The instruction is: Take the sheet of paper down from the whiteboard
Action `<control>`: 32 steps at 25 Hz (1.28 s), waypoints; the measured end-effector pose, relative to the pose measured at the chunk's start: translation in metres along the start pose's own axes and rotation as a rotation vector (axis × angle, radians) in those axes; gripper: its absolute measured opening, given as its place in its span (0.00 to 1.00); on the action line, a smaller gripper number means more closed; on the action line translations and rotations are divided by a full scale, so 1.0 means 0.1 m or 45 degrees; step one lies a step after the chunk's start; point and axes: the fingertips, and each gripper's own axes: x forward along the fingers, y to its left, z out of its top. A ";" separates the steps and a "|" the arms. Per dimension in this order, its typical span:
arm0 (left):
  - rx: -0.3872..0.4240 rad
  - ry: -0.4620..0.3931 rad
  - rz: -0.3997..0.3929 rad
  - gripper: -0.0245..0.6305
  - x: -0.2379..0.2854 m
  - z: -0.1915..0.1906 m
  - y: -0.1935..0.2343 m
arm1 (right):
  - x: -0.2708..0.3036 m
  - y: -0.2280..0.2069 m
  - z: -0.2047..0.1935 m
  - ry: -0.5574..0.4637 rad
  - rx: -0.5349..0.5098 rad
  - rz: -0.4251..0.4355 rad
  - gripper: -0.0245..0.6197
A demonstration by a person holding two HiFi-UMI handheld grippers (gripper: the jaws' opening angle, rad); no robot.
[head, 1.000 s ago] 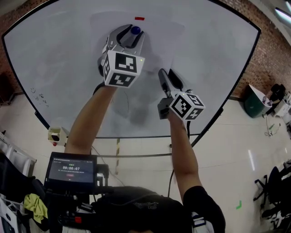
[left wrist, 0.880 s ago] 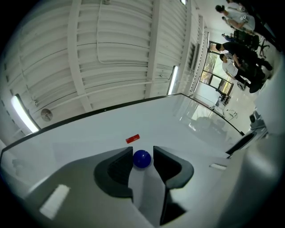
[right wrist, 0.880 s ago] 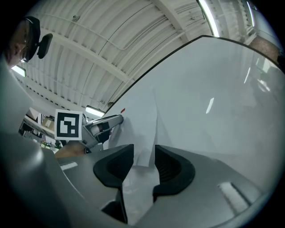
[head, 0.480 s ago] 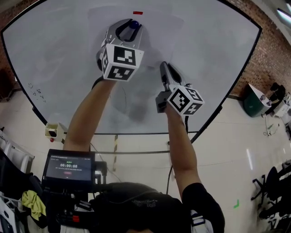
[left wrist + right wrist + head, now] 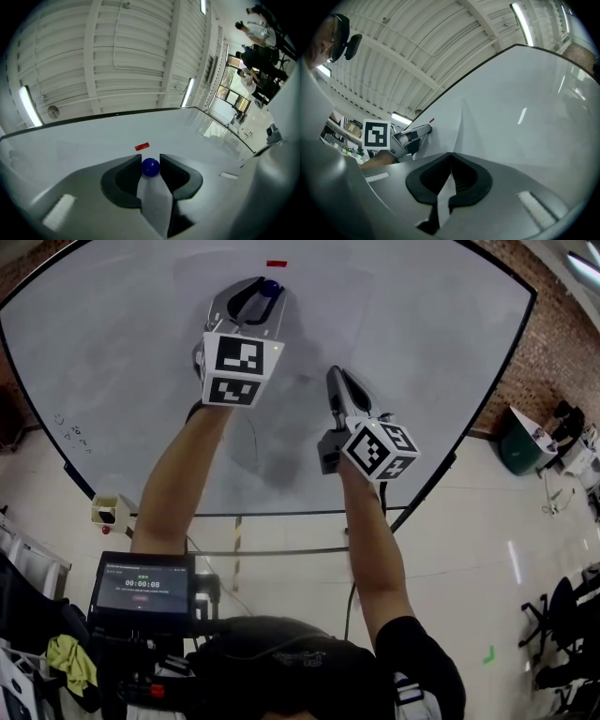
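My left gripper (image 5: 150, 158) clamps the magnet (image 5: 150, 168) near the whiteboard's (image 5: 422, 334) top edge to free the paper (image 5: 447, 131); my right gripper (image 5: 450, 155) pinches its side against falling.

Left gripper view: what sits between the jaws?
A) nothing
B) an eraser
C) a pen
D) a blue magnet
D: a blue magnet sits between the pads of the left gripper, just below a red strip on the whiteboard.

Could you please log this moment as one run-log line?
left gripper: shut on round blue magnet | right gripper: shut on white paper sheet edge | sheet against glossy whiteboard
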 end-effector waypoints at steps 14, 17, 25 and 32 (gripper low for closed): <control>-0.183 0.014 -0.063 0.22 -0.50 -0.41 -0.42 | -0.58 -0.19 -0.46 0.135 -0.171 -0.173 0.06; -0.237 0.068 -0.053 0.22 -0.75 -0.67 -0.57 | -0.82 -0.23 -0.64 0.185 -0.165 -0.216 0.06; -0.396 0.203 -0.073 0.22 -1.31 -1.19 -1.00 | -1.36 -0.31 -1.17 0.329 -0.190 -0.376 0.06; -0.529 0.332 -0.095 0.22 -1.53 -1.57 -1.38 | -1.68 -0.55 -1.44 0.433 -0.243 -0.477 0.06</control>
